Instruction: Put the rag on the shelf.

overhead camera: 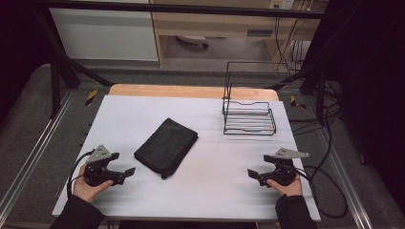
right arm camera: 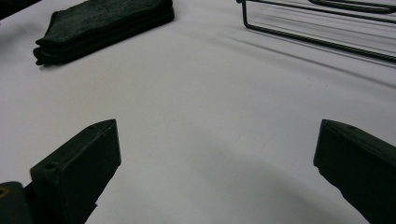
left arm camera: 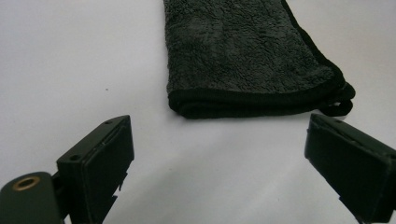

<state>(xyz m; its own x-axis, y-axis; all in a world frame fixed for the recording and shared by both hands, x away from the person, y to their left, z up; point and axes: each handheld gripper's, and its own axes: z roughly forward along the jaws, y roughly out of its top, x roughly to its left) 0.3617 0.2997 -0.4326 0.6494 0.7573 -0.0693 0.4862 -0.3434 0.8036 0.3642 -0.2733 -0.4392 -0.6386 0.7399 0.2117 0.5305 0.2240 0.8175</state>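
One folded black towel (overhead camera: 165,147) mid-table. One black wire rack (overhead camera: 249,117) near far right corner, seemingly empty. Two handheld grippers, near edge.

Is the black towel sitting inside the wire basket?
No, the folded black towel lies flat on the white table, off to the left of the wire basket and apart from it.

The folded dark grey fleecy towel (left arm camera: 247,56) runs off the top edge in the left gripper view; the black wire rack (right arm camera: 327,28) is cropped in the right gripper view.
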